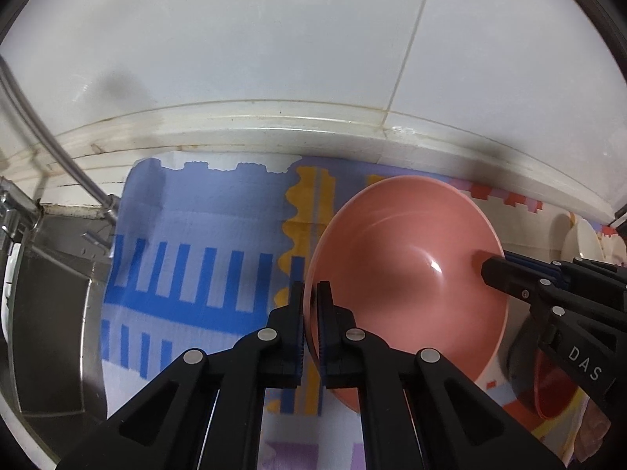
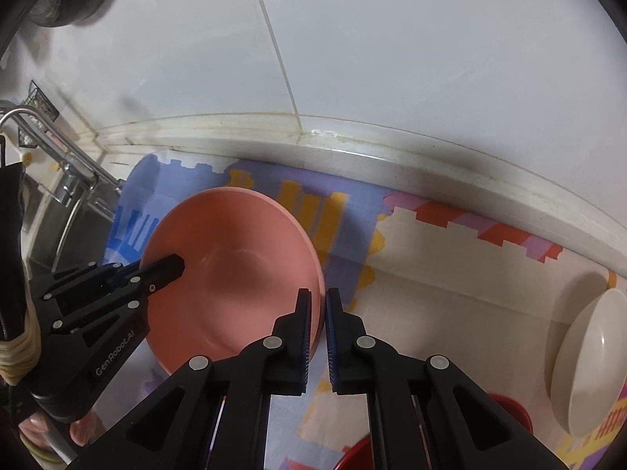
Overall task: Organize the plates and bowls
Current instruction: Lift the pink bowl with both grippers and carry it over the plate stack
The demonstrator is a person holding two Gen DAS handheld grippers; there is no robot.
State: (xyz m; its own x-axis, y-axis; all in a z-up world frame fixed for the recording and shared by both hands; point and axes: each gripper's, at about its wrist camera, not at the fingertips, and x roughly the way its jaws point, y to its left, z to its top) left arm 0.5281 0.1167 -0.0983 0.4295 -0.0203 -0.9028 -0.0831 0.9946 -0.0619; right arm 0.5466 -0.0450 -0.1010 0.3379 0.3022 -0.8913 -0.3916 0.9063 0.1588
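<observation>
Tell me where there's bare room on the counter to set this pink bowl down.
Free: the patterned mat between sink and pink bowl, up to the wall ledge. Also the pale stretch between the bowl and white bowl. Crowded: near the red dish.

bowl (image 1: 407, 274) on the mat (image 1: 203, 235) before the wall (image 1: 235, 58), sink (image 1: 47, 313) to its left
</observation>
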